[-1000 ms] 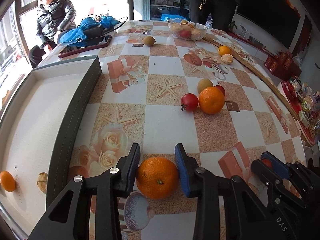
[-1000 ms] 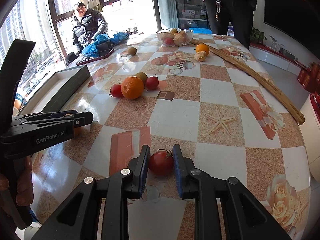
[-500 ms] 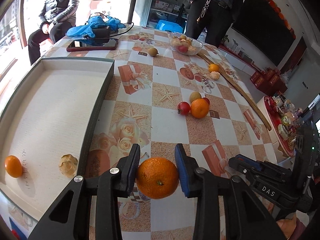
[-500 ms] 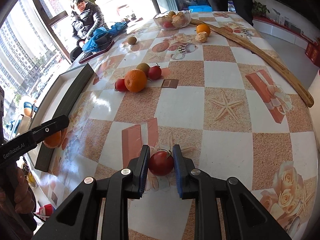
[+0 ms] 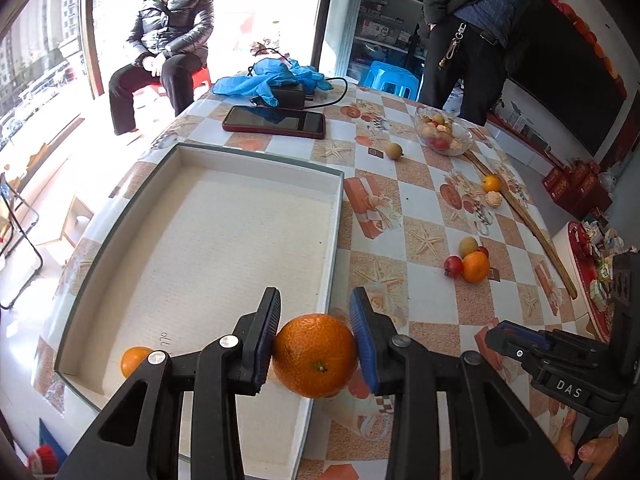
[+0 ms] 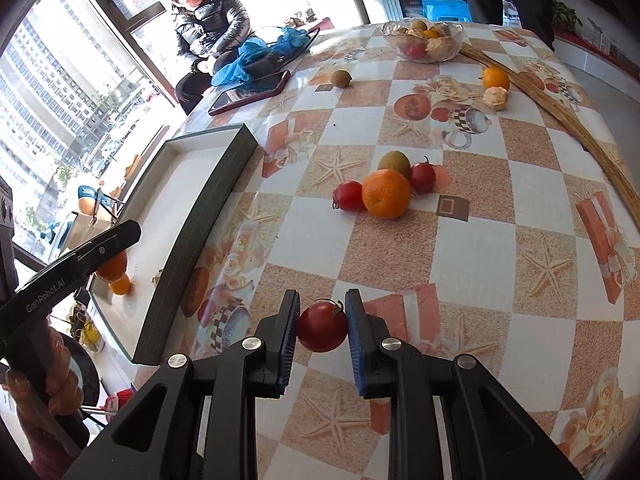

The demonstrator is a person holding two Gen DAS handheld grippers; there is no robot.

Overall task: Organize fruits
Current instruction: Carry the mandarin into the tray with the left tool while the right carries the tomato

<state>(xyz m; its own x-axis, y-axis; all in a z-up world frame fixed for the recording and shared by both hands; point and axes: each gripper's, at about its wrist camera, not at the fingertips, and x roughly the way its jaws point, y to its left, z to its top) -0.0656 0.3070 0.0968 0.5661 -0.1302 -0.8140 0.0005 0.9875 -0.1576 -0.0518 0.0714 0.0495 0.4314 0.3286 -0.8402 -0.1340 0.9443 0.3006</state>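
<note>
My left gripper [image 5: 315, 334] is shut on a large orange [image 5: 315, 356] and holds it above the right rim of the shallow grey-edged tray [image 5: 208, 240]. A small orange [image 5: 134, 360] lies in the tray's near left corner. My right gripper [image 6: 321, 326] is shut on a red tomato [image 6: 322, 331] and holds it above the table, right of the tray [image 6: 200, 216]. The left gripper [image 6: 80, 264] shows in the right wrist view over the tray.
A cluster of an orange [image 6: 386, 194], two tomatoes and a kiwi [image 6: 394, 163] lies mid-table. A glass fruit bowl [image 6: 424, 40], a phone [image 5: 274, 122], blue gloves, a loose kiwi [image 5: 394, 150], a small orange and peeled fruit [image 5: 493, 199], and a long wooden stick [image 6: 560, 116] lie further back. Two people stand or sit behind the table.
My left gripper has lifted and carried the orange leftward over the tray's edge. My right gripper has risen with the tomato and moved a little toward the tray.
</note>
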